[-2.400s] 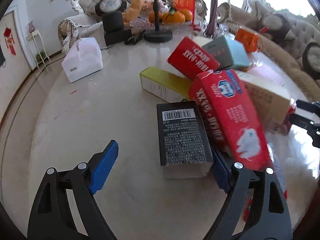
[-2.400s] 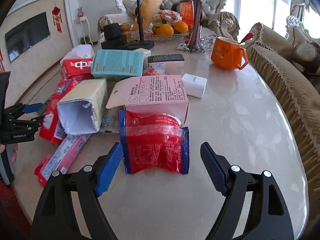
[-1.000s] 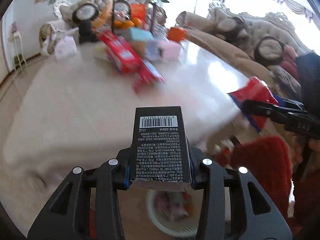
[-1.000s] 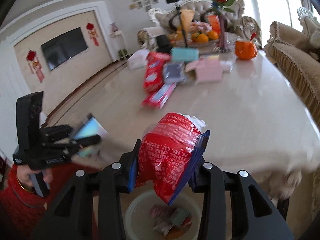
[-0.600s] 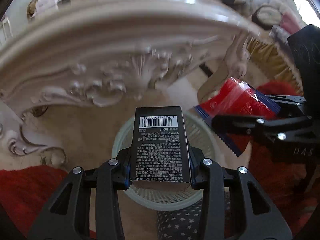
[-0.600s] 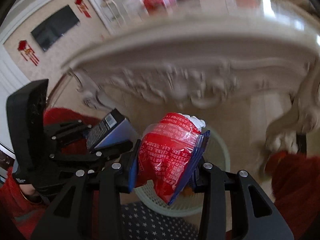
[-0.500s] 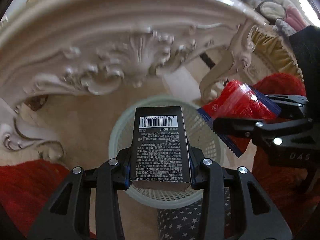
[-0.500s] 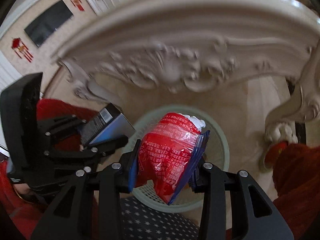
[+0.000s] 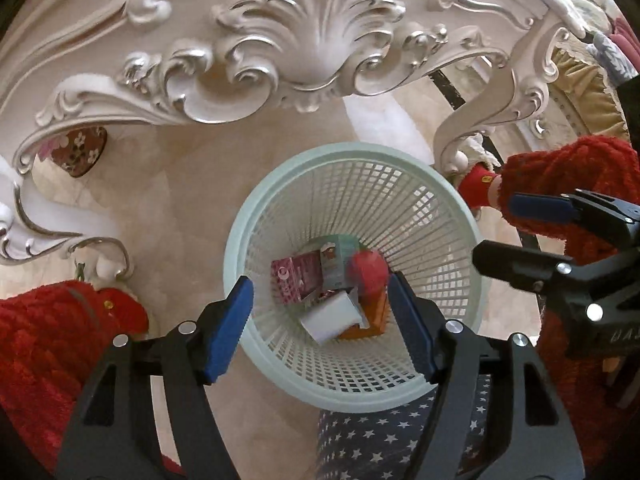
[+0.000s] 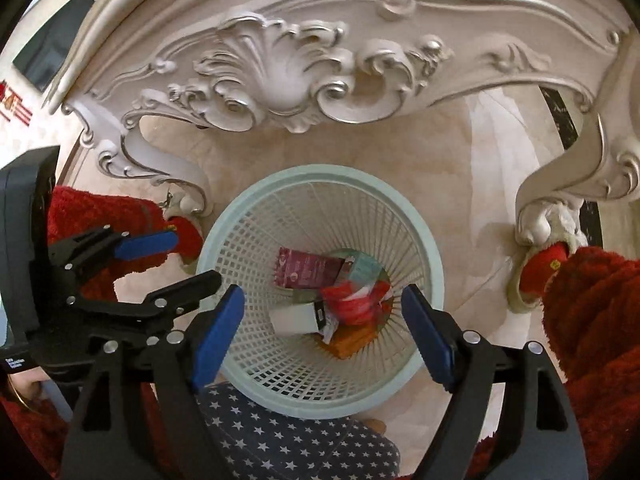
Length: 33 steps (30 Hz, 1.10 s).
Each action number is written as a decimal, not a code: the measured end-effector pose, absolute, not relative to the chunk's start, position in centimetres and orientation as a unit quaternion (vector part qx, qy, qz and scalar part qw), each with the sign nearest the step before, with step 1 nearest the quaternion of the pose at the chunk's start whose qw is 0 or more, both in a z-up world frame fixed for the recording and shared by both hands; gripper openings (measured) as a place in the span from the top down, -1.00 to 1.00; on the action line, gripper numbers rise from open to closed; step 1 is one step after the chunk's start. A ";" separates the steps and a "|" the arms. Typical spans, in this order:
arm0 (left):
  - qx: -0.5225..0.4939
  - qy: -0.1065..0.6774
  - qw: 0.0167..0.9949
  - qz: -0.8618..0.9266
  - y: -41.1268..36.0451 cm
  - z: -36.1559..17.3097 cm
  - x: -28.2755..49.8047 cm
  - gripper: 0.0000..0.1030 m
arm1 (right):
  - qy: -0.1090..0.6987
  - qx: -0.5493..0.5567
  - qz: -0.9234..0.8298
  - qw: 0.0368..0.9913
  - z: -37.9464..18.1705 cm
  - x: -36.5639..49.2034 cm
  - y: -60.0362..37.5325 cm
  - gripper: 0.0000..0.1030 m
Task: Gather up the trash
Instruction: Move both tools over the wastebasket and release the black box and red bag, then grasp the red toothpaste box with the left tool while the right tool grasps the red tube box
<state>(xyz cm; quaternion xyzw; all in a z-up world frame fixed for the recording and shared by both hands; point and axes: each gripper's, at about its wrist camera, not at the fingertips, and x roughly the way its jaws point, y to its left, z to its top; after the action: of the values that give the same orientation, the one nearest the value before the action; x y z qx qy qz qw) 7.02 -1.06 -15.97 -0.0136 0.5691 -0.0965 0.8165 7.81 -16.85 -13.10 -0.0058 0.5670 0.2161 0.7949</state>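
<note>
Below the carved white apron (image 9: 304,40) of the surface, a pale green mesh wastebasket (image 9: 456,216) stands on the beige tiled floor (image 9: 192,200), and I hold both grippers above its open mouth. At its bottom lies the trash: a magenta box (image 10: 308,268), a teal carton (image 10: 362,266), an orange pack (image 10: 352,340), a box showing its white end (image 10: 294,320) with a black flap beside it, and the red wrapper (image 10: 352,300), crumpled and slightly blurred, on top of the heap. My left fingers (image 9: 226,326) are spread wide with nothing between them, their blue pads framing the basket rim; my right fingers (image 10: 216,330) are spread just as wide and empty too. Half a second ago my left fingers were clamped on the black box with the barcode and my right fingers pinched the red wrapper over the basket; both have since let go, and both items now sit inside the basket. Red knitted sleeves (image 9: 44,344) show at either side, and star-patterned navy fabric (image 10: 280,440) lies just under the basket's near edge.
</note>
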 end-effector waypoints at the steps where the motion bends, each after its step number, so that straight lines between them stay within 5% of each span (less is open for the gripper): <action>1: -0.014 0.569 0.817 -0.095 -0.8 -16.0 6.9 -0.33 | 0.569 -0.001 0.215 0.794 -13.2 7.8 -17.0 -0.49; 14: -0.035 0.534 0.841 -0.080 0.6 -13.5 5.9 -0.33 | 0.504 0.001 0.222 0.835 -9.6 6.5 -17.8 -0.49; 20: -0.056 0.451 0.887 -0.081 3.3 -3.6 5.2 -0.33 | 0.397 0.028 0.277 0.874 -0.7 5.9 -17.4 -0.49; 23: -0.051 0.399 0.914 -0.054 4.6 1.8 7.7 -0.59 | 0.371 0.038 0.282 0.884 2.8 8.5 -16.2 -0.49; 33: -0.072 0.363 0.929 0.024 6.4 9.0 23.4 -0.59 | 0.337 -0.018 0.256 0.906 5.6 18.3 -9.3 -0.49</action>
<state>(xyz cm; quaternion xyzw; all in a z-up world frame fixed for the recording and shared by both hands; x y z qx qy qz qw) 23.35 6.35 8.96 -0.0719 0.3627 0.0244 0.9288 18.26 -9.28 5.58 -0.0180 0.3368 0.2557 0.9060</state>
